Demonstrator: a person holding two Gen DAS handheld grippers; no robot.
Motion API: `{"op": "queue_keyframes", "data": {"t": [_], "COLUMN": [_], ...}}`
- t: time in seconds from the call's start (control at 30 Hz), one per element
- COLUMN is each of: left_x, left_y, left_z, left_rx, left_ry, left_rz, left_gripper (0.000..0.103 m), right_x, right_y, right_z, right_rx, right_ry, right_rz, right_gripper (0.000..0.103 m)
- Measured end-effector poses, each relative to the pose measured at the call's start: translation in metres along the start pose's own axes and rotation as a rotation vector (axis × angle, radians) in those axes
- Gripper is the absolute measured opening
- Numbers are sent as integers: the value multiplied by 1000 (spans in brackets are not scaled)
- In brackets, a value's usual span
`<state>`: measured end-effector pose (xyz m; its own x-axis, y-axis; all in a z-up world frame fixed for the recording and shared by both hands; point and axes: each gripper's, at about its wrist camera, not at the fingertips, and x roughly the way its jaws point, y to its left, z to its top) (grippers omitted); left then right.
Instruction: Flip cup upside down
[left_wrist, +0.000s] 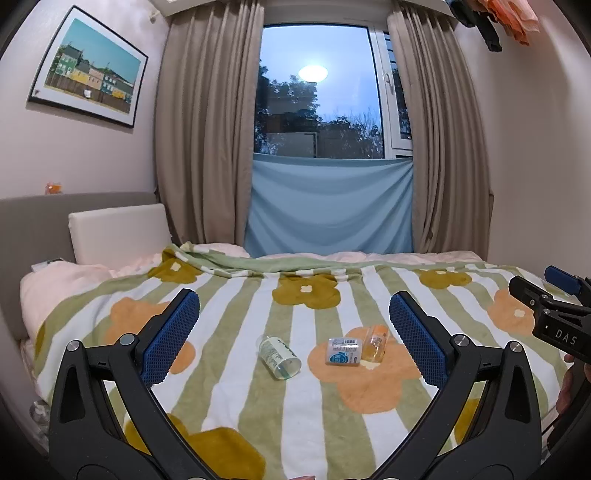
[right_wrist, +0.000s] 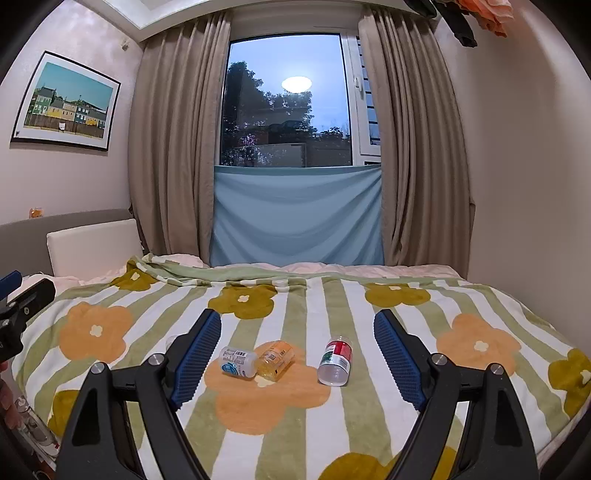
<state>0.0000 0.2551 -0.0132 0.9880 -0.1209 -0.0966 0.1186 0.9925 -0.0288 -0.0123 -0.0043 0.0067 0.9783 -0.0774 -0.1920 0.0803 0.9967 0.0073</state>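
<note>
Several small clear plastic cups lie on their sides on a flowered, striped blanket (left_wrist: 295, 398). In the left wrist view a green-labelled cup (left_wrist: 279, 357) lies ahead of my open left gripper (left_wrist: 293, 325), with a blue-labelled cup (left_wrist: 343, 352) and an orange cup (left_wrist: 375, 343) to its right. In the right wrist view the blue-labelled cup (right_wrist: 238, 362) and orange cup (right_wrist: 275, 360) lie together, and a red-and-green-labelled cup (right_wrist: 335, 361) lies to their right, all ahead of my open right gripper (right_wrist: 297, 334). Both grippers are empty and above the blanket.
The bed fills the foreground, with a grey headboard (left_wrist: 74, 214) and white pillow (left_wrist: 118, 232) at left. Curtains and a window (left_wrist: 317, 92) stand behind. The right gripper shows at the right edge of the left wrist view (left_wrist: 554, 310).
</note>
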Motion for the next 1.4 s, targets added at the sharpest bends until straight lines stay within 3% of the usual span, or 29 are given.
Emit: {"op": "queue_keyframes", "data": {"t": [1.4], "left_x": [8], "left_y": [0], "left_z": [5], "left_rx": [-14], "left_ry": [27], "left_rz": [-2], "left_gripper": [103], "right_x": [4], "right_y": [0], "right_z": [1], "right_rx": [4], "right_ry": [14], "right_rz": [10], "right_gripper": [82]}}
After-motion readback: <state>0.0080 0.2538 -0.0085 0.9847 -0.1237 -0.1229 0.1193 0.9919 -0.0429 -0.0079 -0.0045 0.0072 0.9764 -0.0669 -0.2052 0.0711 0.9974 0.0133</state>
